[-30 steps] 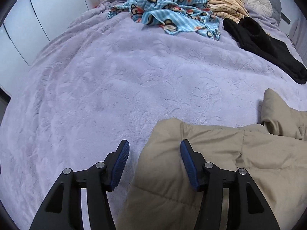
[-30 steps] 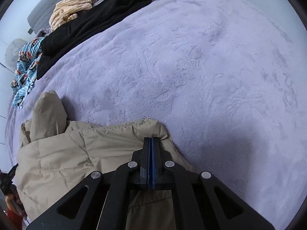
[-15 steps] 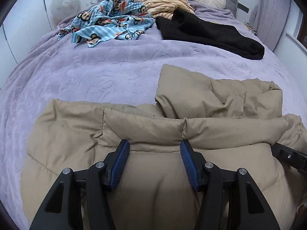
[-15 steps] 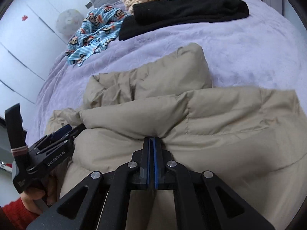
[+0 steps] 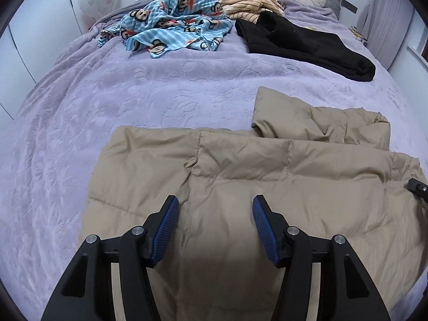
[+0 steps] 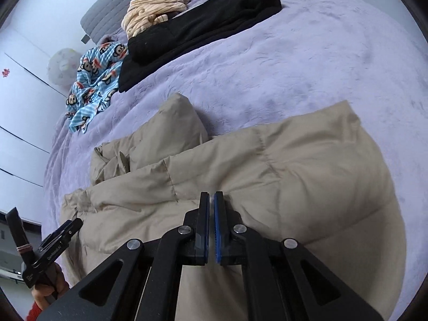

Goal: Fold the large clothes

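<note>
We are holding the left gripper (image 5: 215, 223) low in the left wrist view with its blue pads (image 5: 168, 230) standing well apart and nothing between them; the tan padded jacket (image 5: 240, 165) is lying directly beneath and ahead of it, filling the lower centre and right of the frame. We are keeping the right gripper (image 6: 211, 227) at the bottom centre of the right wrist view with its pads brought together; whether a thin bit of fabric is caught between them we cannot tell, though none is showing. The jacket is running with its long axis across both frames, side to side, with a folded sleeve part sticking up at its far edge toward the upper middle; both tools are hanging over its near edge, so we judge neither is clearly nearer, and the coming fold should carry an edge across that axis. On the purple bedspread (image 5: 120, 101) beyond, a black garment (image 5: 307, 45), a blue monkey-print cloth (image 5: 174, 29) and a striped cream garment (image 5: 248, 0) are lying at the upper edge. At lower left of the right wrist view, the left gripper's side is bearing small white lettering, too small to read surely.
</note>
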Tool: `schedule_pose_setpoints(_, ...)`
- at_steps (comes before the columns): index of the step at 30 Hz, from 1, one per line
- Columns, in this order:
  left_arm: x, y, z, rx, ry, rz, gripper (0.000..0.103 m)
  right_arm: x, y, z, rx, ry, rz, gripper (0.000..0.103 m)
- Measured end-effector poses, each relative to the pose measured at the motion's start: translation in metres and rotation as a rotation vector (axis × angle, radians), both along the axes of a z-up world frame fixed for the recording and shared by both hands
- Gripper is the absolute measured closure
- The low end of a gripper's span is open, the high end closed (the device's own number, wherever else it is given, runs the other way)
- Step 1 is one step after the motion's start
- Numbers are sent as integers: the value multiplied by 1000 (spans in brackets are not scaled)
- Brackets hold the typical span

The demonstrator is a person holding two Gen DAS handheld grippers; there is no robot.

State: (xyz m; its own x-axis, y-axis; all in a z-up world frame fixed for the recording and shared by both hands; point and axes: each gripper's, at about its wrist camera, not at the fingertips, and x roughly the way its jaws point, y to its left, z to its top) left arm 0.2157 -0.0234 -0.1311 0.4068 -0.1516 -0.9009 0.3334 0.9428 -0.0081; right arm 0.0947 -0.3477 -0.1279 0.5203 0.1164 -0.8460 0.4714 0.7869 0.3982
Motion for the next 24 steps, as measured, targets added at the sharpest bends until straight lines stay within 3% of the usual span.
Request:
schedule_pose_setpoints(4, -23, 0, 8, 62, 13, -19, 44, -36, 7, 16, 31, -4, 36, 91)
schedule_pose_setpoints(6, -36, 0, 11, 60, 31, -27, 44, -53, 13, 20, 53, 0, 37, 78)
schedule_pose_setpoints(8, -49, -1, 15, 56, 49, -27, 44, -73, 18, 23, 81, -2, 21, 48)
schedule_pose_setpoints(9, -55, -1, 16, 59, 53, -23, 44, -82, 20, 23, 89, -1, 12, 44)
schedule_pose_setpoints(16, -95, -12, 24, 85, 78, -25, 43, -138, 26, 20, 160, 47, -5, 41)
schedule_pose_setpoints(17, -100, -12, 26, 83, 74, -20, 29, -143, 25, 19, 162, 54, -6, 38)
schedule_pose_setpoints(18, -105, -13, 29, 78, 70, -8, 5, -149, 24, 18, 163, 59, -7, 37)
schedule_pose_setpoints(19, -110, -12, 32, 68, 58, 7, 0, -154, 23, 16, 167, 64, -8, 36)
schedule_pose_setpoints(24, -128, -15, 35, 81, 56, 15, 0, -174, 17, 10, 185, 69, -6, 32)
